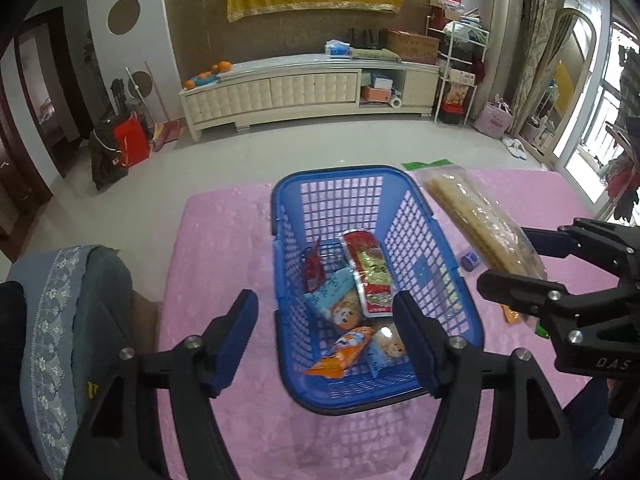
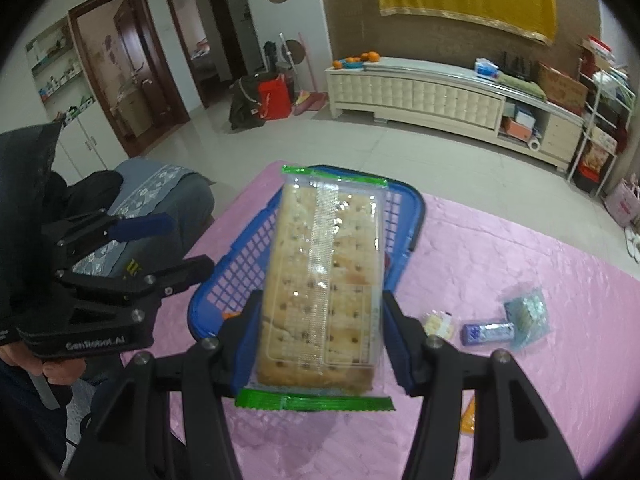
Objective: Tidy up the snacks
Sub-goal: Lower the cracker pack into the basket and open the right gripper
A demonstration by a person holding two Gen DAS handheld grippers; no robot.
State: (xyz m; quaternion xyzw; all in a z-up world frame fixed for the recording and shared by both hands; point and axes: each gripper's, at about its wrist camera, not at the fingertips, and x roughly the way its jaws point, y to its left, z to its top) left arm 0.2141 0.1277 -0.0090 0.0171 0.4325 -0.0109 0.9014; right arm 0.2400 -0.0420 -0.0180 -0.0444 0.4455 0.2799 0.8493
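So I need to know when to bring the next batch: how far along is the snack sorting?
Roughly midway. Done: several snack packets already lie in the blue basket. In hand: the right gripper holds a cracker pack over the basket; the left gripper is open and empty. Left: a blue packet, a clear-wrapped snack and a small pale one on the pink cloth.

Both cameras look forward and downward along their own fingers, close above the blue basket (image 1: 376,280) on the pink surface (image 1: 224,240). They share it (also the far cabinet (image 2: 420,92)), and each sees the other gripper.
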